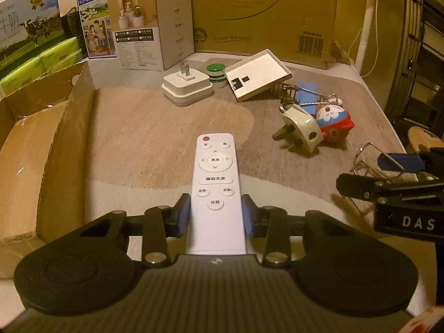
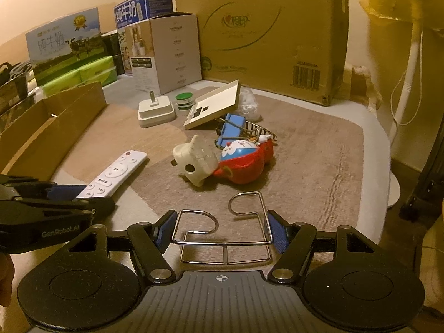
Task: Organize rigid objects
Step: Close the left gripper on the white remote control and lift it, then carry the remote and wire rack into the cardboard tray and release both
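A white remote lies lengthwise on the beige mat. My left gripper is shut on its near end, blue pads against both long sides. In the right wrist view the remote shows at the left, with the left gripper on it. My right gripper is shut on a bent chrome wire rack, its pads on the rack's two sides. Further back lie a white UK plug, a red and blue cat toy, blue binder clips, a white tray, a green-capped spool and a white plug adapter.
An open cardboard box stands along the left edge of the mat. Milk cartons, a white product box and a large brown carton line the back. A white pole and cable stand at the right, beyond the mat's edge.
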